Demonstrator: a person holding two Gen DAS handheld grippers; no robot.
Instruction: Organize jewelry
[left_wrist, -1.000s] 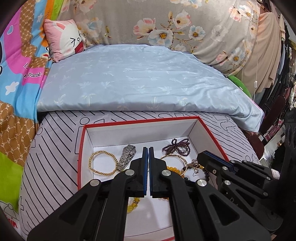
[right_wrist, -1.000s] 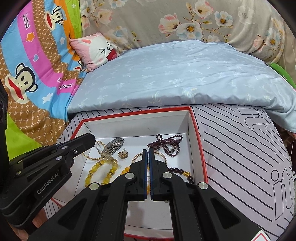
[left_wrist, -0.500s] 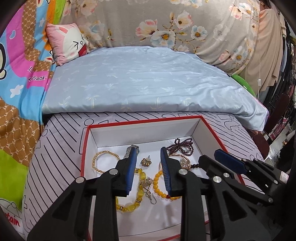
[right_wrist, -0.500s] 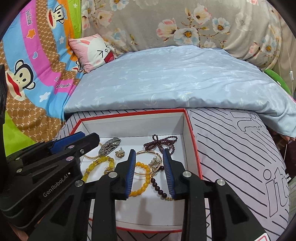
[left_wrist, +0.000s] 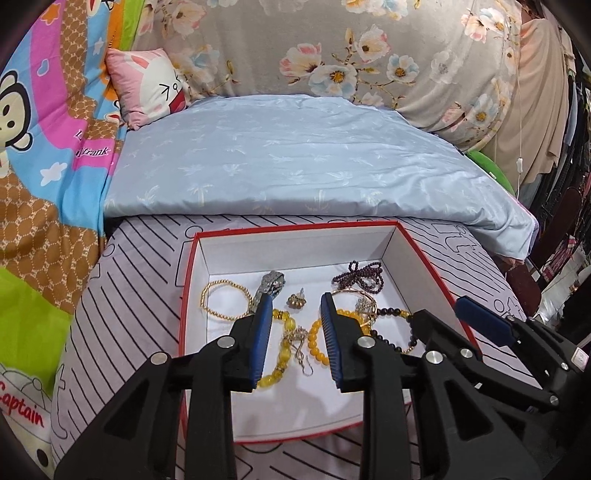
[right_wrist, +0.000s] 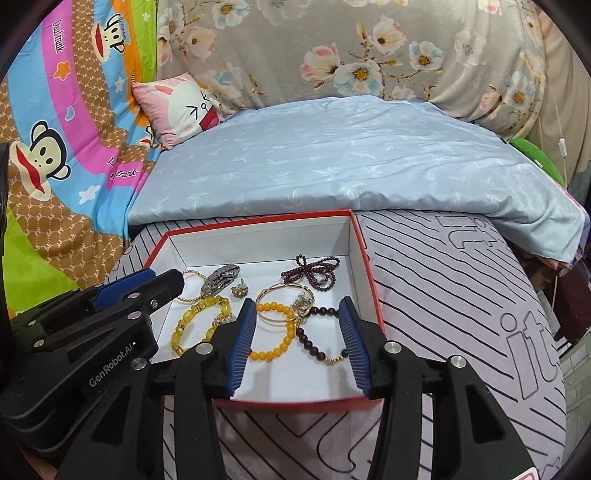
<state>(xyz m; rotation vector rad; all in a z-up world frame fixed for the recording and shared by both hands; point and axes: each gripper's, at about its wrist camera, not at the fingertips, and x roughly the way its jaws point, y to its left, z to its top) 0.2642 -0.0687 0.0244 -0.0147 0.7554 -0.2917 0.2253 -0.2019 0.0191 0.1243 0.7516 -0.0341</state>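
Observation:
A white box with a red rim (left_wrist: 295, 229) lies on the striped bedcover and holds loose jewelry. In it are a thin gold bead bracelet (left_wrist: 221, 299), a silver watch band (left_wrist: 272, 282), a small earring (left_wrist: 295, 301), purple beads (left_wrist: 360, 275), a yellow bracelet (left_wrist: 284, 354), an orange bead bracelet (right_wrist: 280, 347) and a dark bead bracelet (right_wrist: 310, 343). My left gripper (left_wrist: 295, 306) hovers open over the box's middle, nothing between its pads. My right gripper (right_wrist: 298, 302) hangs over the box's right half, its jaws opening and gripping nothing.
A folded pale blue quilt (left_wrist: 295, 158) lies just behind the box. A pink rabbit pillow (left_wrist: 151, 85) and a floral cover (left_wrist: 332, 48) are further back, a cartoon blanket (left_wrist: 40, 147) to the left. The bed's edge drops off at the right, by hanging clothes (left_wrist: 535, 92).
Both grippers went from shut to open, the right one wider in the last half second. Both drew back a little from the box, uncovering more of the jewelry.

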